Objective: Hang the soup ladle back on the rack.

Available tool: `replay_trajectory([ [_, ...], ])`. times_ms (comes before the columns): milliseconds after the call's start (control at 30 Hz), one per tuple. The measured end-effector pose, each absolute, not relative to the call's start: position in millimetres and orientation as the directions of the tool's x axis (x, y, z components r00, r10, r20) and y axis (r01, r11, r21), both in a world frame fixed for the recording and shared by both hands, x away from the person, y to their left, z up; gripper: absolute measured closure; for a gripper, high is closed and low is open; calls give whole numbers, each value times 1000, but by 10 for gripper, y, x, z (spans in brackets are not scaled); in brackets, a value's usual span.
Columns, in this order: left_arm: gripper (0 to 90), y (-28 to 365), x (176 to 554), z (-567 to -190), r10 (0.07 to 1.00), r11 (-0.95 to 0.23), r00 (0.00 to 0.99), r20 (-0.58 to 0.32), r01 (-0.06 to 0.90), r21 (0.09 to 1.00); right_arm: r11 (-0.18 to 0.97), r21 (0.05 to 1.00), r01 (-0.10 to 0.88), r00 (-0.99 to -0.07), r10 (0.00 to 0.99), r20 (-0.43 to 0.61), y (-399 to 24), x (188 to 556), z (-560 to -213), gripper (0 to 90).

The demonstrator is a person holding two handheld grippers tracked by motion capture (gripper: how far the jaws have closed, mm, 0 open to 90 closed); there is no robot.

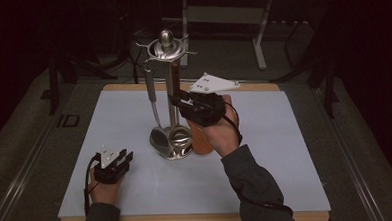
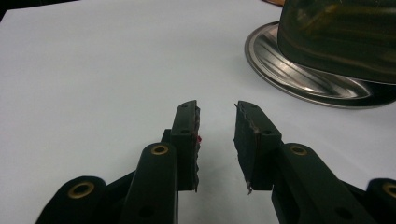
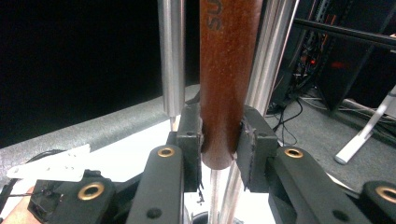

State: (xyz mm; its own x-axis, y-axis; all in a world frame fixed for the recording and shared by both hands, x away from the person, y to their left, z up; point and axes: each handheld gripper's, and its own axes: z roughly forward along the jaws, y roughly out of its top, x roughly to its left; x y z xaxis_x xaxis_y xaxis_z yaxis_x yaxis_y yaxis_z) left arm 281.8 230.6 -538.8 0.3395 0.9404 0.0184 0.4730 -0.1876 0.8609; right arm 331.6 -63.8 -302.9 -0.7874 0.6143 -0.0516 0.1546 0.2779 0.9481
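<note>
Brown wooden handle (image 3: 224,84) between right hand-held gripper (image 3: 219,140) pads

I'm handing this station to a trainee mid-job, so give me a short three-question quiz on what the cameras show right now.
1. True or false: the right gripper is clamped on the brown wooden handle.
2. What lies between the jaws of the left gripper?
A. a spoon
B. nothing
C. a cable
3. On what does the steel utensil stand rest?

Key:
1. True.
2. B; it is open above the white board.
3. The white board.
</note>
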Motion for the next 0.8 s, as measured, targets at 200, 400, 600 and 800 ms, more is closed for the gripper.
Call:
replay_trajectory([
  [200, 702, 2306, 2818, -5388, 940, -188, 340, 19, 473, 860, 277, 947, 161, -790, 612, -45, -623, 3364, -2983, 729],
  [400, 702, 2305, 2818, -5388, 940, -188, 340, 19, 473, 861, 282, 944, 171, -794, 607, -37, -640, 3405, -3037, 721],
  [600, 701, 2305, 2818, -5388, 941, -189, 339, 20, 473, 860, 269, 950, 161, -800, 599, -35, -717, 3396, -3050, 670],
  [800, 702, 2304, 2818, -5388, 941, -190, 339, 21, 474, 860, 289, 945, 151, -804, 592, -53, -812, 3353, -3093, 614],
])
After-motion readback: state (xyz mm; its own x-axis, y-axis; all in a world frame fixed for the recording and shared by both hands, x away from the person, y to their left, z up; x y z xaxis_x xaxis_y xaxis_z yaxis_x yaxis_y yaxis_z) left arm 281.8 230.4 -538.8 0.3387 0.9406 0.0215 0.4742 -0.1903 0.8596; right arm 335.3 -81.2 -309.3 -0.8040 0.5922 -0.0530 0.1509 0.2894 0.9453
